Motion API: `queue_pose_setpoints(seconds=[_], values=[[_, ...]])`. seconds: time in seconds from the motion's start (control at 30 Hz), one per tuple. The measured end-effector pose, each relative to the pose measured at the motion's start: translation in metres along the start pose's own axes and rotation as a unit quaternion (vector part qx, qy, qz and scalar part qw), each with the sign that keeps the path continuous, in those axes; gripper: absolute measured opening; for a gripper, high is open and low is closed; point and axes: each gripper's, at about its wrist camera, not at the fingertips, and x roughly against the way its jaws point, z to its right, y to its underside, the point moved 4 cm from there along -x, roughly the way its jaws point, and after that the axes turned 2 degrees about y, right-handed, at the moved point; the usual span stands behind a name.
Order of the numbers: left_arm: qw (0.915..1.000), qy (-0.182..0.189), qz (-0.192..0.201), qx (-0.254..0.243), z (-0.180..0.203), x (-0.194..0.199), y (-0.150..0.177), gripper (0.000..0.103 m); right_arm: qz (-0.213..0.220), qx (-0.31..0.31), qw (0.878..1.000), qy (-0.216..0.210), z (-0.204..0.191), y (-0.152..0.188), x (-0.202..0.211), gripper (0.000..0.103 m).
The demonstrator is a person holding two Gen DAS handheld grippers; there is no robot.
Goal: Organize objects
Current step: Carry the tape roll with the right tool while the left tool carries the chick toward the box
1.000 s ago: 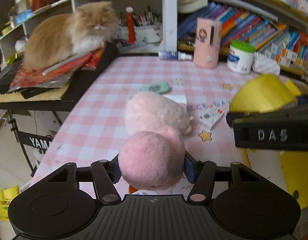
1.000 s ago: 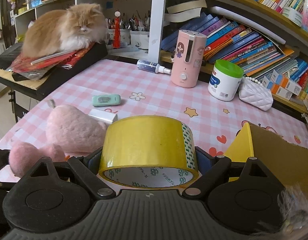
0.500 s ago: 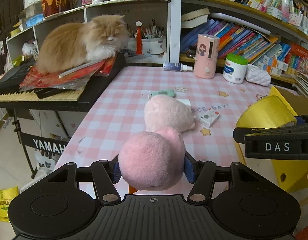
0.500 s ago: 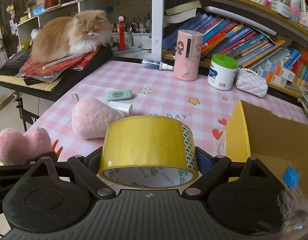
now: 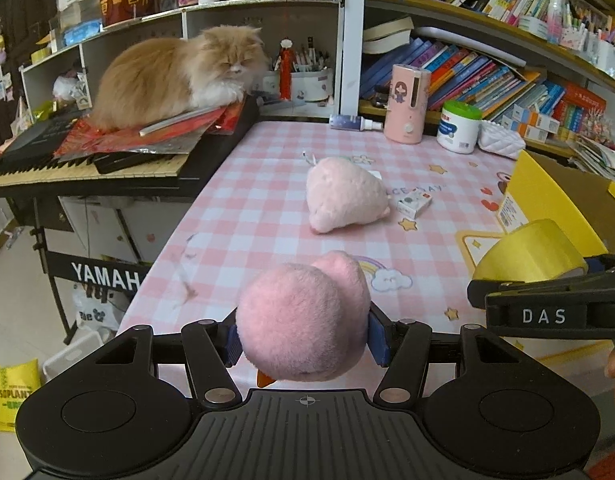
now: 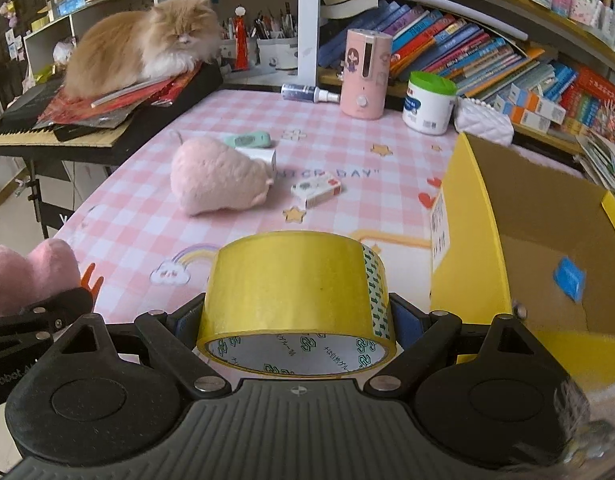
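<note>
My left gripper point(image 5: 301, 340) is shut on a pink plush toy point(image 5: 303, 316), held above the near edge of the pink checked table point(image 5: 243, 216). The same toy point(image 6: 27, 272) shows at the left edge of the right wrist view. My right gripper point(image 6: 295, 320) is shut on a yellow roll of tape point(image 6: 295, 292), which also appears as the tape roll point(image 5: 527, 252) at the right of the left wrist view. A second, paler pink plush point(image 6: 215, 178) lies on the table further off. An open yellow cardboard box point(image 6: 467, 220) stands to the right of the tape.
A small white and red carton point(image 6: 315, 192), a white box and a green remote point(image 6: 249, 140) lie near the pale plush. A pink humidifier point(image 6: 363, 76), white jar point(image 6: 427, 104) and spray bottle point(image 6: 307, 92) stand at the back. A cat point(image 6: 143, 44) rests on a keyboard at left.
Both grippers have pulled back from the table with their loads still held, so the table's objects look farther away. The yellow box has come more into the right wrist view.
</note>
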Motion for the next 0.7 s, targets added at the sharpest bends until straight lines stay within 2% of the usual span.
queue_pose_setpoints(seconds=[0.3, 0.7], values=[[0.9996, 0.019, -0.009, -0.018, 0.005, 0.023, 0.024, 0.058, -0.011, -0.012, 1.000, 0.005, -0.006, 0.034, 0.026, 0.089], [0.9954, 0.061, -0.028, -0.069, 0.032, 0.037, 0.053, 0.058, -0.024, -0.066, 0.997, 0.031, 0.008, 0.083, 0.056, 0.090]])
